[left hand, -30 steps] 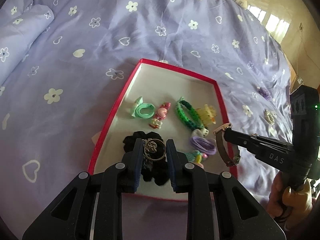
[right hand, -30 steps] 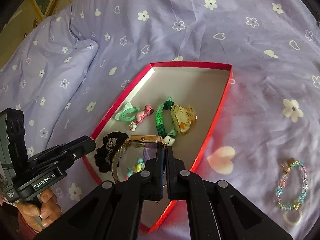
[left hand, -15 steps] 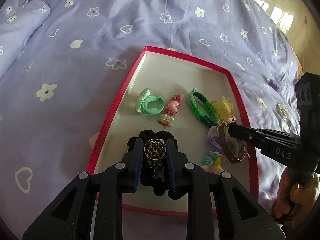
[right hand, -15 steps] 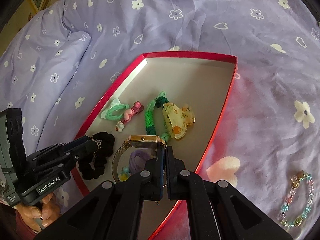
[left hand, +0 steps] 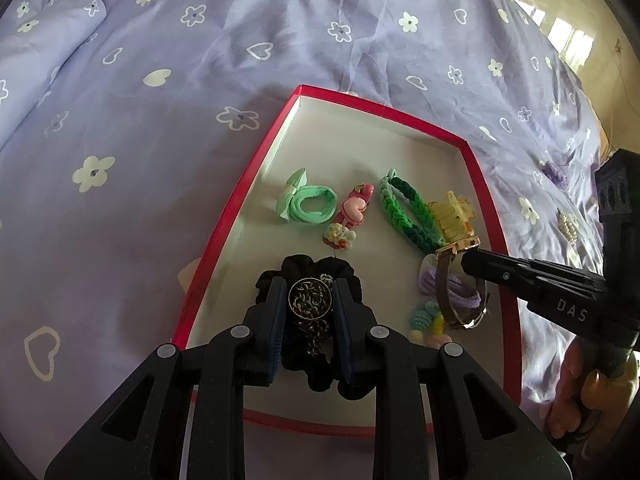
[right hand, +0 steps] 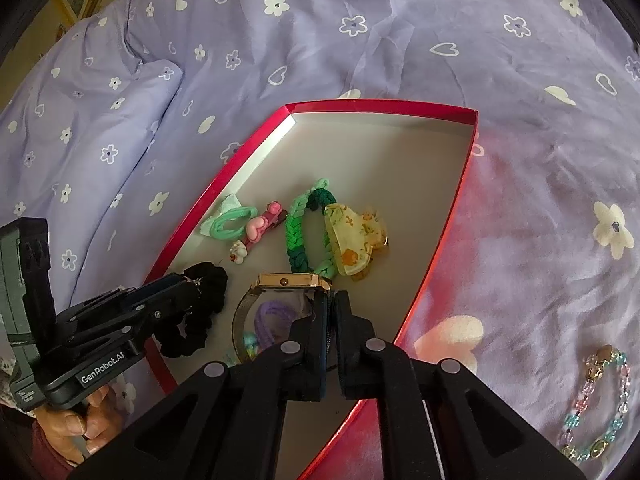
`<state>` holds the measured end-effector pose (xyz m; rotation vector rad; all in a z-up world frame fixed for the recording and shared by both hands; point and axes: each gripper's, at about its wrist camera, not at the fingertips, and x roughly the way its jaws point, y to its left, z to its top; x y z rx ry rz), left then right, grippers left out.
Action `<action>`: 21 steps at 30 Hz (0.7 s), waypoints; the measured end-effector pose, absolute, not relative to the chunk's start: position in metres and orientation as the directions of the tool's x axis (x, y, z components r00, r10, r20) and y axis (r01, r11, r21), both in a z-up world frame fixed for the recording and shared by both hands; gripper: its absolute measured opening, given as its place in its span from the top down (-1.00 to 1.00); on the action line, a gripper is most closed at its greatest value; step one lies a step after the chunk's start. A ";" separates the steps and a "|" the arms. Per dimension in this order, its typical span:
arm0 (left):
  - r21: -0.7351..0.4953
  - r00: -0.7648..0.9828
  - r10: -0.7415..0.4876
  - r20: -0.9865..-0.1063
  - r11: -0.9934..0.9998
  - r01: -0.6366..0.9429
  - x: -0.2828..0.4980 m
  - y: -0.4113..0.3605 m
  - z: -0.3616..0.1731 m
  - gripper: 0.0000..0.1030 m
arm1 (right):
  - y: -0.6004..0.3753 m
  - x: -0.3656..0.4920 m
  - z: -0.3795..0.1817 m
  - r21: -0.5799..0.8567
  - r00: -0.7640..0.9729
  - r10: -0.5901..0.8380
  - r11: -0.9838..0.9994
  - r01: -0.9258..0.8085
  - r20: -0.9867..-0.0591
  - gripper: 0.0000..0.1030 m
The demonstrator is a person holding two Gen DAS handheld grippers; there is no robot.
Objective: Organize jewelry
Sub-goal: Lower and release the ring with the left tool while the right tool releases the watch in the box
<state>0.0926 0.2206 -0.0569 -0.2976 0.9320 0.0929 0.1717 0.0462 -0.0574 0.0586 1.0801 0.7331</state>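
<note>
A red-rimmed box point(left hand: 224, 224) point(right hand: 448, 232) lies on the purple bedspread. It holds a mint hair tie point(left hand: 310, 202), a pink clip point(left hand: 354, 210), a green braided band point(left hand: 404, 210), a yellow claw clip point(right hand: 356, 236), a purple tie point(left hand: 460, 288) and a black scrunchie point(right hand: 200, 292). My left gripper point(left hand: 310, 300) is shut on a silver chain bracelet point(left hand: 310, 298) just above the scrunchie. My right gripper point(right hand: 330, 312) is shut on the strap of a gold watch point(right hand: 292, 281) over the box's near right part, above the purple tie.
A pastel beaded bracelet point(right hand: 596, 396) lies on the bedspread right of the box. A pearl piece point(left hand: 568, 222) and a purple flower piece point(left hand: 554, 170) lie further right. A pillow point(right hand: 92, 128) rises at the left.
Both grippers have moved forward and lower over the box. The chain bracelet now hangs over the black scrunchie and the watch over the purple tie. Both stay shut on their pieces.
</note>
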 end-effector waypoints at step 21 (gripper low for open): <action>-0.211 0.585 -0.053 -0.810 0.956 -0.206 0.092 0.217 -0.058 0.40 | 0.044 0.169 -0.057 0.396 0.249 0.575 0.759 -0.517 -0.779 0.81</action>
